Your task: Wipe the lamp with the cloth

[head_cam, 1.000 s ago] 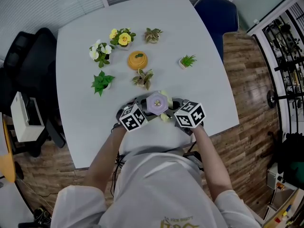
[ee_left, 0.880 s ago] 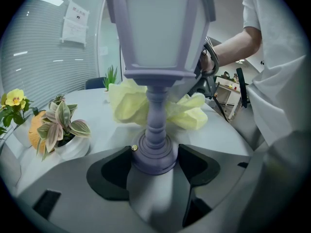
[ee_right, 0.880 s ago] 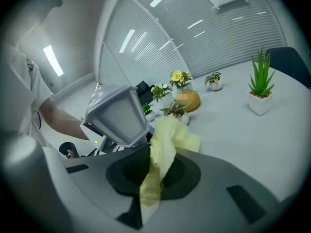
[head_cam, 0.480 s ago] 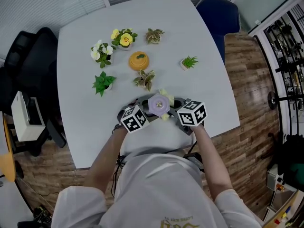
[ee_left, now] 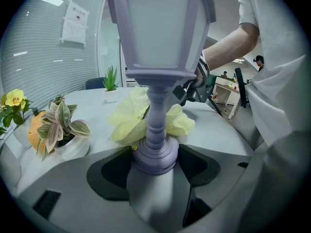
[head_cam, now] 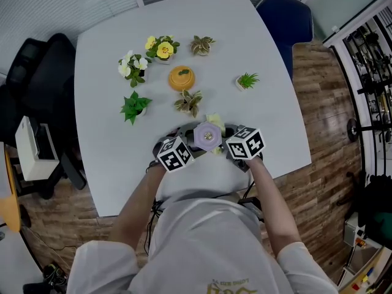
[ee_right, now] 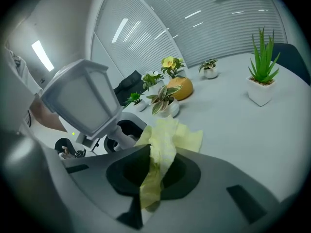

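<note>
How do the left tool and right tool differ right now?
The left tool is shut on the base of the purple lamp; the right tool is shut on a yellow cloth. The left tool's load is rigid and rises above it; the right tool's is limp, bunched beside the lamp's stem. Both sit close together over the white table.

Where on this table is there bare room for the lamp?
Bare: the table strip left of the lamp, nearer than the green plant; also the right side past the grass pot. Crowded: the plants around the orange pot, and the cloth by the lamp.
</note>
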The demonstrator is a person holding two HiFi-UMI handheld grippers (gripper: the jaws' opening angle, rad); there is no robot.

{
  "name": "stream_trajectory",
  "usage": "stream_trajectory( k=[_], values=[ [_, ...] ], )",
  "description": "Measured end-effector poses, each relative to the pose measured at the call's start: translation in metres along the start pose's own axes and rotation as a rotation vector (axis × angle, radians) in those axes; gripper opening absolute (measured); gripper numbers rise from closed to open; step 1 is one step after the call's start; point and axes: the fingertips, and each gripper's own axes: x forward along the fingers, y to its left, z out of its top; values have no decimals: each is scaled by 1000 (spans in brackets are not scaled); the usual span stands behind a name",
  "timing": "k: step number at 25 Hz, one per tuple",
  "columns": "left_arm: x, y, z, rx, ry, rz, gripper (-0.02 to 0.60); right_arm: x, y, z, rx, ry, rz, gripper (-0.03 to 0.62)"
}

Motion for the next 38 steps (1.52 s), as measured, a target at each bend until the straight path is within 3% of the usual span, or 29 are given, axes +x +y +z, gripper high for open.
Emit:
stream_trajectory(
  k=[18,38],
  values=[
    [0,1,1,0,0,1,314,22,-11,20,8,-14,-29,48],
    [0,0,0,0,0,2,314,3,-10,4,-28,-13,-68,48]
  ],
)
